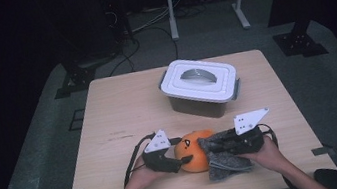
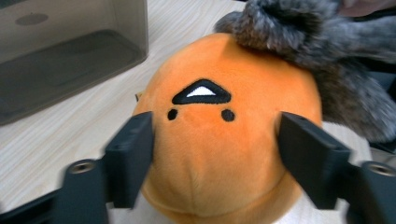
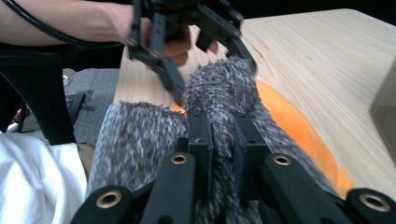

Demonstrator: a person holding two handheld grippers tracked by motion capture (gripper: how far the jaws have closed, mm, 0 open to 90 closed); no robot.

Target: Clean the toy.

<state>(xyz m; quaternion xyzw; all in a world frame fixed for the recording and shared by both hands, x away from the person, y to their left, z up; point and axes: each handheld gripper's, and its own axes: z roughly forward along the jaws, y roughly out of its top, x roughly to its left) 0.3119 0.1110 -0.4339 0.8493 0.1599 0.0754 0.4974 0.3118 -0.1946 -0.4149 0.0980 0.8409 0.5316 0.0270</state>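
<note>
An orange plush ball (image 1: pixel 194 152) with a stitched black face lies near the table's front edge. My left gripper (image 1: pixel 180 151) reaches in from its left. The jaws (image 2: pixel 215 119) stand either side of the plush (image 2: pixel 219 154) at its widest part, and I see no dent in it. A grey furry cloth (image 1: pixel 228 164) lies over the plush's right side and down to the table. My right gripper (image 1: pixel 217 145) is shut on a fold of that cloth (image 3: pixel 135 135), and its jaws (image 3: pixel 223 120) pinch the fur just above the orange plush (image 3: pixel 292 126).
A grey plastic box with a white handled lid (image 1: pixel 200 83) stands in the middle of the wooden table (image 1: pixel 118 112), behind the plush. Its dark wall (image 2: pixel 60 51) is close on the left in the left gripper view. Bare table lies left and right of the box.
</note>
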